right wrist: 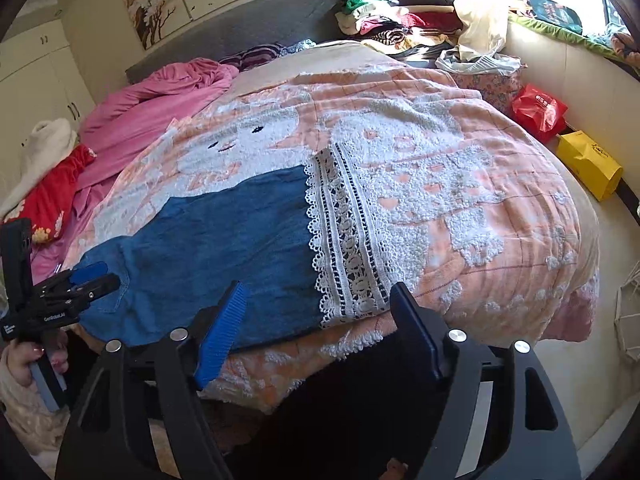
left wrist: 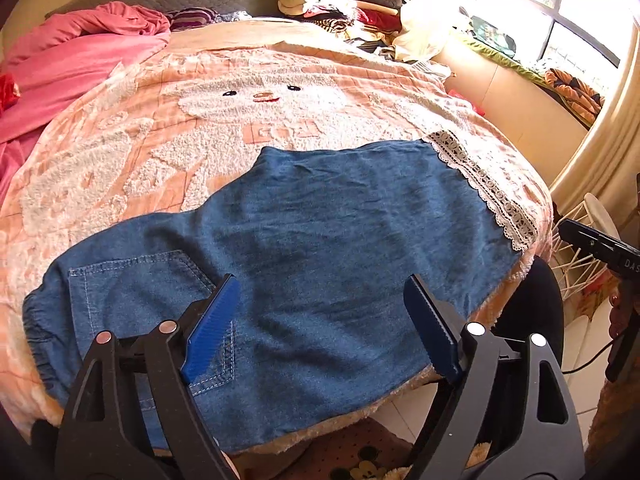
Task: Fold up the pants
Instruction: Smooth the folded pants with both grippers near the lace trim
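The left gripper (left wrist: 320, 328) hovers with its blue pads spread wide over the denim pants (left wrist: 304, 248), above the back pocket (left wrist: 136, 292), gripping nothing. The right gripper (right wrist: 320, 336) also stands wide apart, empty, over the bed's near edge by the white lace hem (right wrist: 348, 240). The pants lie flat on the peach bear-patterned blanket (right wrist: 460, 184), waistband to the left. Beyond them lie a pink duvet (right wrist: 160, 104) and a heap of folded clothes (right wrist: 384, 12).
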